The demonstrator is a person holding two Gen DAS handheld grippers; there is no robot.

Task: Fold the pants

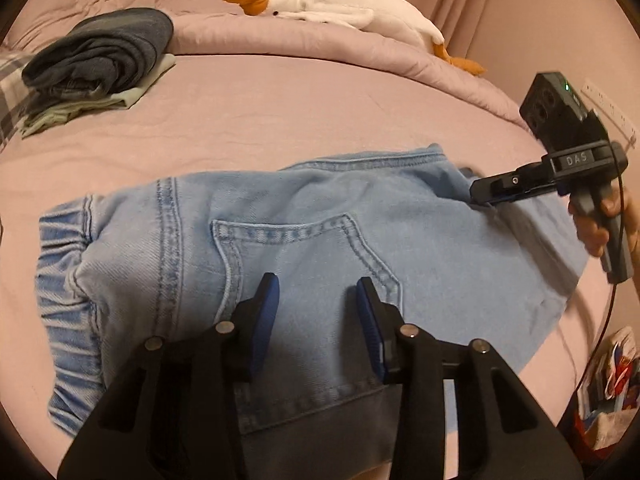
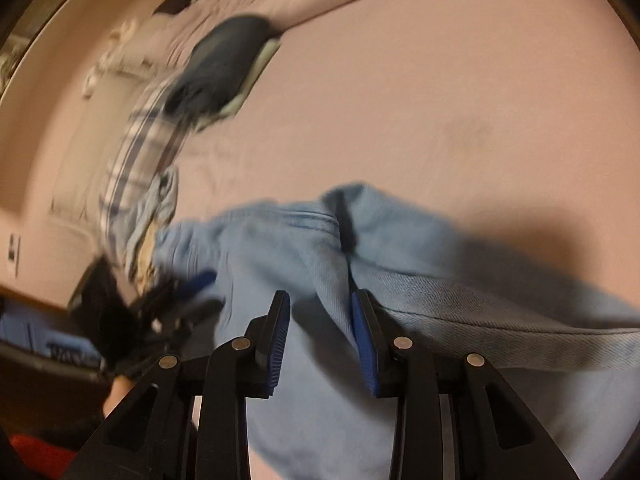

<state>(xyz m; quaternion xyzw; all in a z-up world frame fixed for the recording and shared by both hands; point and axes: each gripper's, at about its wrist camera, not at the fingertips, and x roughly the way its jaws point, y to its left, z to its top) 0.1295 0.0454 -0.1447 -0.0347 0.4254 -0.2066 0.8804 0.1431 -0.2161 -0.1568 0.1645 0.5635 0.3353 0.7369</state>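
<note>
Blue-padded fingers [image 1: 272, 300] of my left gripper [image 1: 318, 292] hover spread above the light denim pants [image 1: 320, 240] folded on the pink bed [image 1: 280, 100]; my right gripper [image 2: 320, 308] stands spread too, gripping nothing.

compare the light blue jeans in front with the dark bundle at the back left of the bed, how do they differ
The light blue jeans are pale washed denim; the dark bundle is deep navy-grey cloth. The jeans lie spread out and mostly flat, back pocket showing, while the bundle is folded up thick. The jeans rest straight on the pink sheet; the bundle sits on a pale green garment. Both lie on the same bed.
</note>
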